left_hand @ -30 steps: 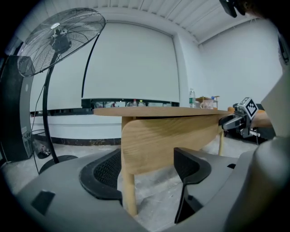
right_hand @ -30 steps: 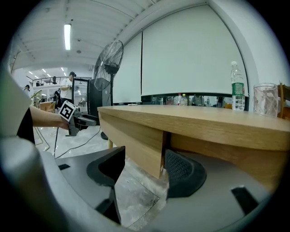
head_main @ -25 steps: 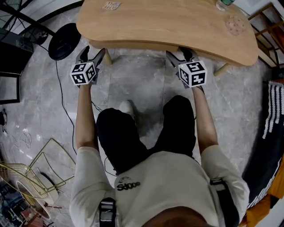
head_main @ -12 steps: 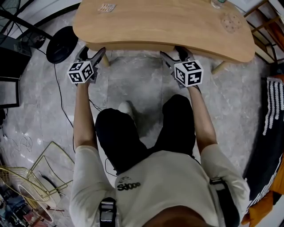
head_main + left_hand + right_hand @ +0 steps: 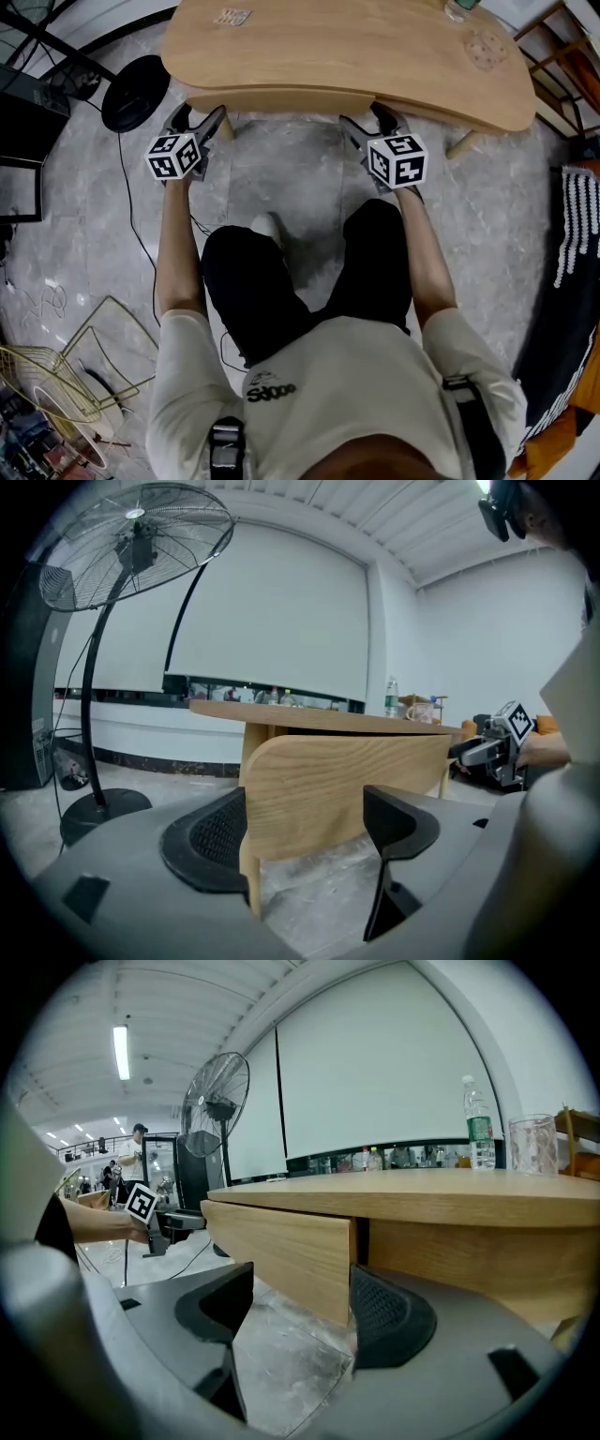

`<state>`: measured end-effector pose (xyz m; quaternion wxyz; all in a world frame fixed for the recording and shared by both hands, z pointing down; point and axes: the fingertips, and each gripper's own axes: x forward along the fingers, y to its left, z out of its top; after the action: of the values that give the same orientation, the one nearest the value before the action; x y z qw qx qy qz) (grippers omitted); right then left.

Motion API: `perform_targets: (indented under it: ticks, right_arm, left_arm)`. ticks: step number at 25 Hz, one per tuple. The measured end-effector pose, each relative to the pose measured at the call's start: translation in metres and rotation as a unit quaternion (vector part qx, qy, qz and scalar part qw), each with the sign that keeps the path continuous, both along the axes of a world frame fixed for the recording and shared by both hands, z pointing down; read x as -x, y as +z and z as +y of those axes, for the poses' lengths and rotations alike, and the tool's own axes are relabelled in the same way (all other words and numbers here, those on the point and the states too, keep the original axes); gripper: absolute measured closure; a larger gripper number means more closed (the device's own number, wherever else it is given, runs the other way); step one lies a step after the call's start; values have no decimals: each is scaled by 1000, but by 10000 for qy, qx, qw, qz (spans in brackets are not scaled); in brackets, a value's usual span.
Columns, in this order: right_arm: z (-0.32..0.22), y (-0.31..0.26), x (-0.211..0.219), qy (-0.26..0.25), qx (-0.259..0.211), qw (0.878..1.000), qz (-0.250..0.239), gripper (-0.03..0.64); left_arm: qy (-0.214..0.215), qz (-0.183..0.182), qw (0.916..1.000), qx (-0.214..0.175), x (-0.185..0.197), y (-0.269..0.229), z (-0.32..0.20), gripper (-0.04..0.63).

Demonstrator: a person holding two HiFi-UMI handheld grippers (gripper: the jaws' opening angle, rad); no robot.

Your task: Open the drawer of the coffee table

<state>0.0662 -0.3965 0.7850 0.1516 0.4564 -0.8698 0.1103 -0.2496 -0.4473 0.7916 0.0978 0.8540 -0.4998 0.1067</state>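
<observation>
The wooden coffee table (image 5: pixel 347 47) stands in front of the seated person. Its drawer front (image 5: pixel 281 98) shows just under the near edge and stands slightly proud of the frame. My left gripper (image 5: pixel 199 112) is at the drawer front's left end (image 5: pixel 347 780). That end lies between the wide jaws, with a gap at the right one. My right gripper (image 5: pixel 366 117) straddles the right end (image 5: pixel 281 1241) the same way, and its pads do not press. Both grippers' jaws have just been opening around the wood. Each gripper shows in the other's view: the right (image 5: pixel 497 747), the left (image 5: pixel 155 1213).
A standing fan (image 5: pixel 141 546) with a round black base (image 5: pixel 136 89) and a cable is left of the table. A bottle (image 5: pixel 478 1133) and a glass (image 5: pixel 532 1143) stand on the tabletop's right part. A wire basket (image 5: pixel 56 375) lies at lower left, a wooden frame (image 5: pixel 562 56) at right.
Both grippers' jaws stand a little wider than a second ago. The hands have stayed at the two ends of the drawer front.
</observation>
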Motion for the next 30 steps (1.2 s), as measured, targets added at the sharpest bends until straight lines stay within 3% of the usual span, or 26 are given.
perform_targets:
  ticks: [18, 30]
  right_arm:
    - [69, 4, 2, -49, 184, 9996, -192, 337]
    - [114, 1, 8, -210, 394, 9987, -236, 337]
  left_arm:
    - [-327, 25, 9995, 40, 4, 5, 64, 198]
    - [-256, -6, 9995, 165, 11, 3, 107, 199]
